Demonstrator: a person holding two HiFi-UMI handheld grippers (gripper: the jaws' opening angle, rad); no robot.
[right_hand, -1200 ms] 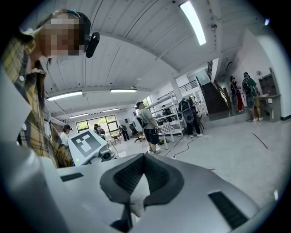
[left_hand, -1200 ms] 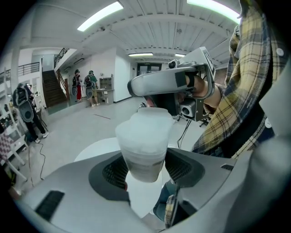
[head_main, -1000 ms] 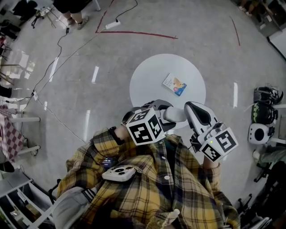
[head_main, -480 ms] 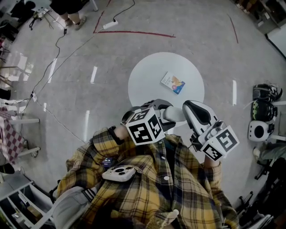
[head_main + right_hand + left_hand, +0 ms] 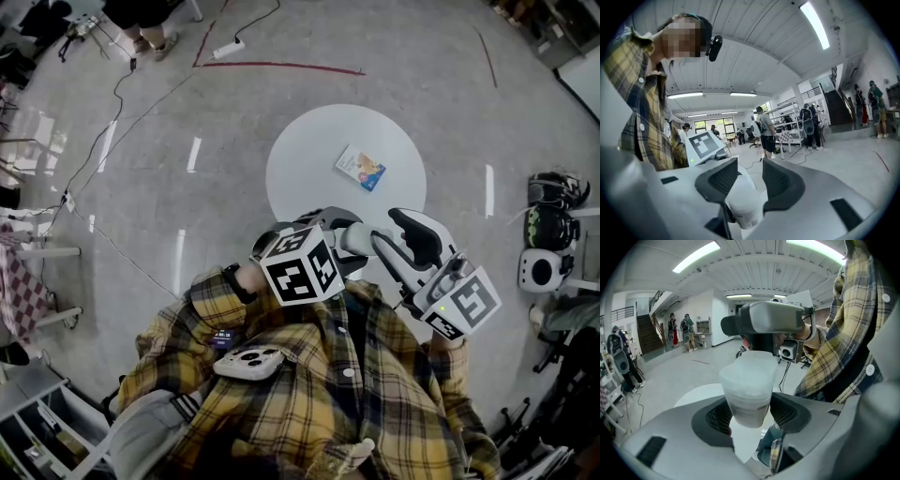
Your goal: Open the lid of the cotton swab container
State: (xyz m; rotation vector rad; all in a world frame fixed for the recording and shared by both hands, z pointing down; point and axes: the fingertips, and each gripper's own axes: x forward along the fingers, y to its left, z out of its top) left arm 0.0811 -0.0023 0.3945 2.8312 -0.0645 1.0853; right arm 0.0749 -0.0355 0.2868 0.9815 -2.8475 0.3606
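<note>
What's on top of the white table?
A small colourful card lies on the table, near its middle. Its near edge is hidden behind the left gripper, the container it holds, and the right gripper, whose jaws have just been opening around that container.

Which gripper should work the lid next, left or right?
Right, probably. The left gripper clamps the container; the right gripper, jaws just opened with the container's end between them, is free.
</note>
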